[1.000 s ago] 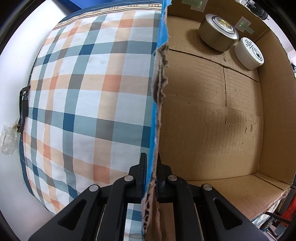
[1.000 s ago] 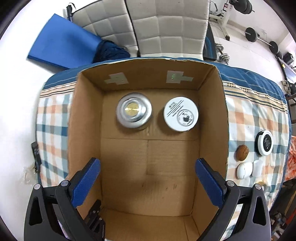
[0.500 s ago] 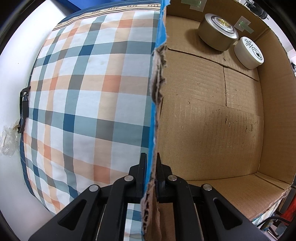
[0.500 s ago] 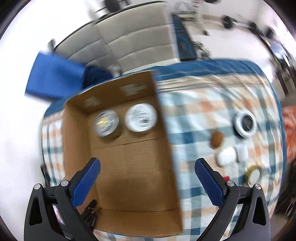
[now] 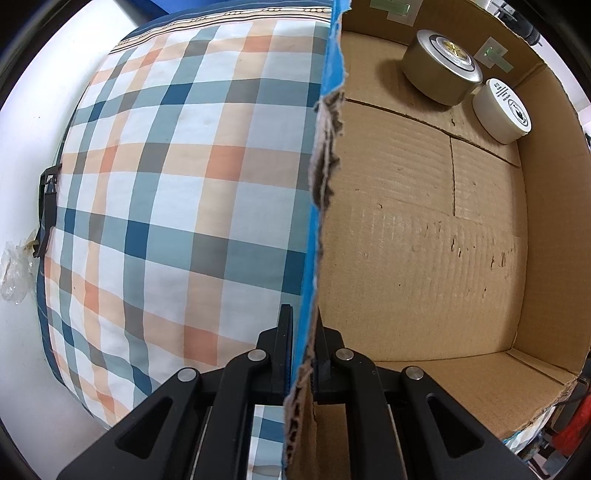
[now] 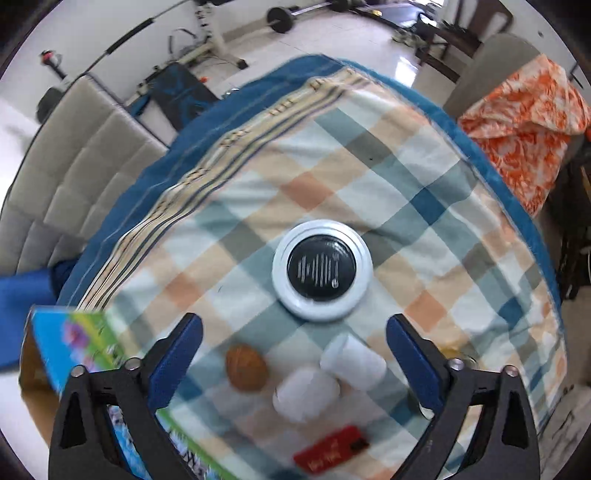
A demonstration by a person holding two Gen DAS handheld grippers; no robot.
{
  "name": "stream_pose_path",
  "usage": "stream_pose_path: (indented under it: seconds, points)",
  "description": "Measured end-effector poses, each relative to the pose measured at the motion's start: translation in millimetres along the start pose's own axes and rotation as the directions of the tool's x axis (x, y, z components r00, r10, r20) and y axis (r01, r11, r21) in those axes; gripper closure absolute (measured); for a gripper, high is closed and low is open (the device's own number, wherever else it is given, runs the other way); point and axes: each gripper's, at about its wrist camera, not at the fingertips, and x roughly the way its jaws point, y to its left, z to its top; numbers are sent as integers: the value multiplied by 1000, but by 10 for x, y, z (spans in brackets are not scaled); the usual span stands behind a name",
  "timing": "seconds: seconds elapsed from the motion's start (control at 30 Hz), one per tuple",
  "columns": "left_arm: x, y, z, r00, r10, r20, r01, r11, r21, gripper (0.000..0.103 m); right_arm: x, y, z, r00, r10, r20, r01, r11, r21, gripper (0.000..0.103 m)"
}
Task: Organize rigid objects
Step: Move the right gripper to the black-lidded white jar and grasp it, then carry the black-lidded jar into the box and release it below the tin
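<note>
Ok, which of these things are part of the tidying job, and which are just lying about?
Part of the job:
cardboard box, pinched by the left tongs
silver tin and white tin inside it
black-lidded tin, brown round object, two white containers, red item, under the open right tongs

Lying about:
orange cloth
barbell

right tongs (image 6: 294, 349) swung off the box (image 6: 40, 354), now above black-and-white tin (image 6: 321, 270)

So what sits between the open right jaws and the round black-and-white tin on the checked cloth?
In the right wrist view, only bare checked cloth separates the right gripper from the round black-and-white tin.
</note>
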Motion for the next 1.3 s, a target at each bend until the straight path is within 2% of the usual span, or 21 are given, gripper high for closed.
stream_pose_path:
  seconds: [0.13,0.33,0.4,0.43,0.5,0.53,0.67,0.73,0.8,1.0,1.1,1.23,1.3]
  points:
    - [1,27,-16,1000,2,1,-2,1000,-1,98,291,-1,163,999,-37,-23,37,999,21,16]
    - [22,2,-2,1000,-6,-1,6,1000,-12,98,524,17,326,991,-118,-62,117,993,-11,17]
    - [26,14,-3,1000,-9,-1,9,1000,-16,98,616,-42,339,990,-97,-104,98,995,3,20]
    - [27,23,-4,1000,-10,-1,10,1000,-16,98,657,-92,334,990,-82,-118,84,996,19,25]
    - [21,29,-2,1000,-10,0,10,1000,-15,98,657,-102,305,992,-72,-102,74,997,13,25]
    - [21,30,-1,1000,-9,0,9,1000,-12,98,643,-59,270,993,-81,-88,79,997,-23,25]
    - [16,7,7,1000,-2,0,2,1000,-6,98,612,129,91,995,-18,-96,6,992,-126,25]
    - [19,-1,6,1000,-2,-1,2,1000,-7,98,599,293,-32,995,-1,-103,-22,976,-217,25]
    - [14,-13,4,1000,-2,0,2,1000,-8,98,631,404,-112,993,-17,-119,-17,960,-279,25]
    - [12,-59,3,1000,1,1,-1,1000,-5,98,751,456,-131,986,-32,-161,-11,966,-259,24]
    - [15,-64,1,1000,0,2,0,1000,-5,98,856,404,-6,982,-28,-187,-18,971,-239,25]
    - [10,-61,-1,1000,-2,2,2,1000,-5,98,853,420,19,985,-46,-165,2,966,-259,25]
    - [17,-70,-5,1000,0,3,0,1000,-1,98,734,500,-30,991,-48,-128,11,961,-276,25]
